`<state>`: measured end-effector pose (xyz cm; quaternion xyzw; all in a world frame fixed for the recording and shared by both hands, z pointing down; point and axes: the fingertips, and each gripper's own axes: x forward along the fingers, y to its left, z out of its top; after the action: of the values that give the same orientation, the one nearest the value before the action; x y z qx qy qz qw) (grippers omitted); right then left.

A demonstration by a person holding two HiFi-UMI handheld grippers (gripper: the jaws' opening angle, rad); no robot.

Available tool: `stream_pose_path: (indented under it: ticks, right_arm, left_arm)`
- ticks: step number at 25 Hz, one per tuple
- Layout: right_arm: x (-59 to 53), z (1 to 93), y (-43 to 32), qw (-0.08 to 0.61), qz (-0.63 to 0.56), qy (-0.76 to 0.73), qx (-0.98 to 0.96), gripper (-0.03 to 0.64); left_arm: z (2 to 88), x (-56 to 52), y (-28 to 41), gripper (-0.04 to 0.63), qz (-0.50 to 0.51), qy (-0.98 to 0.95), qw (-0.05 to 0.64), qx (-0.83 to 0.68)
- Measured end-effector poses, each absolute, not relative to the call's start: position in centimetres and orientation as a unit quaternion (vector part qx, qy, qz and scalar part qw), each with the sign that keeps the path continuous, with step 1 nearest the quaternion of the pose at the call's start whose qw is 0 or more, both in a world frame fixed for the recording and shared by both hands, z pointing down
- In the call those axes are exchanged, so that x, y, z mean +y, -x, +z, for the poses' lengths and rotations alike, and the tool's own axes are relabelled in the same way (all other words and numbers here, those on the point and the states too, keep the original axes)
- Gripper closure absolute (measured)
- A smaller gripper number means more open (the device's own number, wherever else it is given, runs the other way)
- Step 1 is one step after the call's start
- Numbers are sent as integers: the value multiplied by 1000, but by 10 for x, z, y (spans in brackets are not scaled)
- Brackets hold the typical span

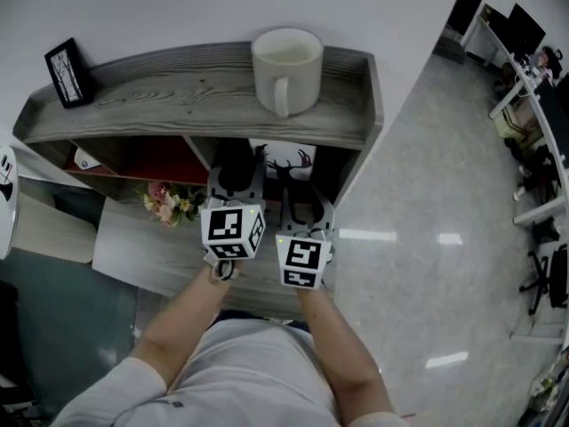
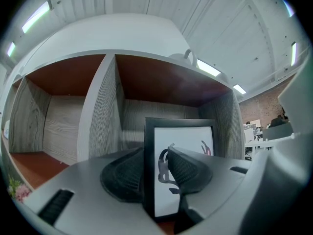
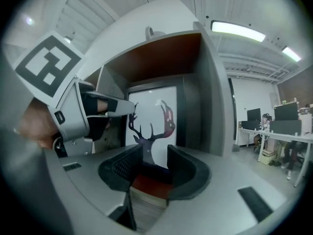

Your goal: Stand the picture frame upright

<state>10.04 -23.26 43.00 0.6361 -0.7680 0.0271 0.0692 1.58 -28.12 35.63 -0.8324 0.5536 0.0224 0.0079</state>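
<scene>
The picture frame [image 1: 289, 162] stands upright in the right-hand compartment of a grey wooden shelf [image 1: 178, 96], under the shelf's top board. It has a black border and a white picture of a dark deer head with antlers. Its foot rests on the red-brown floor of the compartment, with the grey back wall behind it.

The left gripper [image 1: 238, 181] points level into that compartment. In the left gripper view, the left gripper [image 2: 155, 156] has its jaws closed on the frame's [image 2: 190, 136] left border. One pad lies against the outer edge and the other against the front of the picture.

The right gripper [image 1: 305, 212] sits just beside the left one, a little lower in the head view and nearer the person. In the right gripper view, the right gripper [image 3: 155, 163] has its jaws apart and holds nothing. Only the shelf floor shows between the pads, and the frame [image 3: 156, 126] stands beyond them, apart from the tips. The same view shows the left gripper [image 3: 117, 106] reaching the frame's left edge.

On the top board stand a white mug [image 1: 286, 65] and, at the far left end, a small black frame [image 1: 68, 72]. A bunch of pink flowers [image 1: 167, 205] lies on the lower board, to the left of the grippers.
</scene>
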Motion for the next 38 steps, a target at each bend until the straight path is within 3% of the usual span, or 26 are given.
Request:
stream_pose_path:
  ticks: [11, 24, 38]
  right_arm:
    - [-256, 475, -76, 145, 102, -588, -789, 468]
    - [-264, 473, -85, 116, 163, -586, -785, 489]
    - [-276, 480, -97, 124, 164, -597, -776, 495]
  left_arm:
    - [363, -280, -18, 437, 9, 839, -1, 544]
    - [372, -273, -19, 437, -30, 854, -12, 519]
    - [402, -223, 29, 437, -55, 844, -14, 533]
